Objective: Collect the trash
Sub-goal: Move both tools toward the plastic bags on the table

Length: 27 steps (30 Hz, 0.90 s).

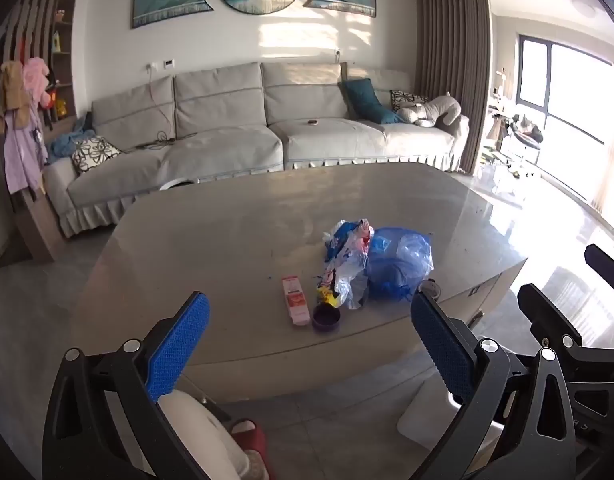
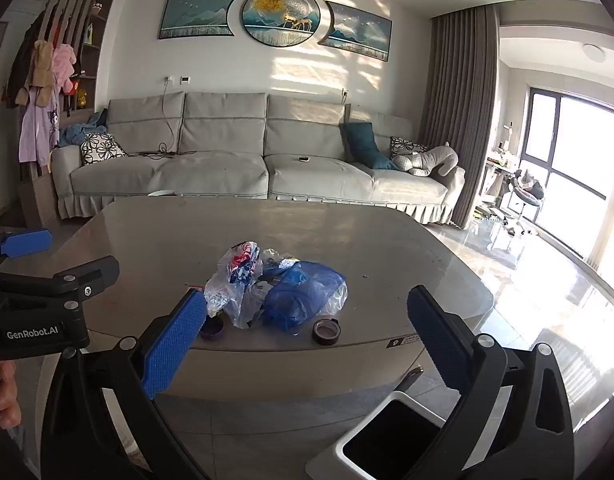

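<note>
Trash pile (image 2: 275, 288), crumpled blue and clear bags

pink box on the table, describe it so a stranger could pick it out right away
Start at the big grey coffee table in front of the sofa, then find the pile of plastic bags near its front edge. The pink box lies flat just left of them, beside a small purple lid: the only long, flat rectangular piece.

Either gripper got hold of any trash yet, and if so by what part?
Nothing is held. The left gripper and right gripper are both open and empty, short of the blue bag on the table.
</note>
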### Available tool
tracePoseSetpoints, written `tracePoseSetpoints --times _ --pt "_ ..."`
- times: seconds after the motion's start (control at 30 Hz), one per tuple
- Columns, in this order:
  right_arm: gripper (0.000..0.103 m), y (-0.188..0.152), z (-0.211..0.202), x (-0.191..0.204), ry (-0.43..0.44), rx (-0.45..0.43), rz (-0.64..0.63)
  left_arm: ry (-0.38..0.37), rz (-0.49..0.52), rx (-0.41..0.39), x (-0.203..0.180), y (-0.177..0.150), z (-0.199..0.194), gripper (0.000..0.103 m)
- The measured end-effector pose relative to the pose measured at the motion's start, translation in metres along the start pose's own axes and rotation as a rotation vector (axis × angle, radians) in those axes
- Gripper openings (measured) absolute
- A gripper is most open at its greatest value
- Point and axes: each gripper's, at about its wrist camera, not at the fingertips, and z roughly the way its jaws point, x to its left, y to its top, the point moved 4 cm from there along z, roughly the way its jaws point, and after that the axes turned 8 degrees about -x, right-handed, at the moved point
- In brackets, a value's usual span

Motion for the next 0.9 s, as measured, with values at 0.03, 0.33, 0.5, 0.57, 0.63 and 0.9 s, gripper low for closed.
tracePoseSetpoints --times 0.03,0.33,0.5,0.57,0.63,0.9 --pt "0.100 0.000 0.000 0.000 -0.001 0.001 -0.001 0.005 0.012 0.006 -0.001 0.000 0.000 0.099" --pt "0.100 0.001 0.003 0.006 0.009 0.001 -0.009 0.011 0.005 -0.004 0.003 -0.002 0.007 0.099" --pt "0.100 0.000 0.004 0.004 0.007 -0.003 -0.005 -0.001 0.015 -0.017 0.001 -0.003 0.007 0.099" --pt "0.100 0.001 0.006 0.002 0.006 0.001 -0.001 -0.004 0.027 -0.026 0.001 -0.003 0.008 0.099" --pt "0.100 0.000 0.009 0.002 0.007 0.007 0.000 -0.006 0.027 -0.028 0.003 0.001 0.009 0.099" --pt "0.100 0.000 0.018 0.000 -0.003 0.020 -0.001 -0.003 0.025 -0.017 0.007 0.003 0.015 0.099"
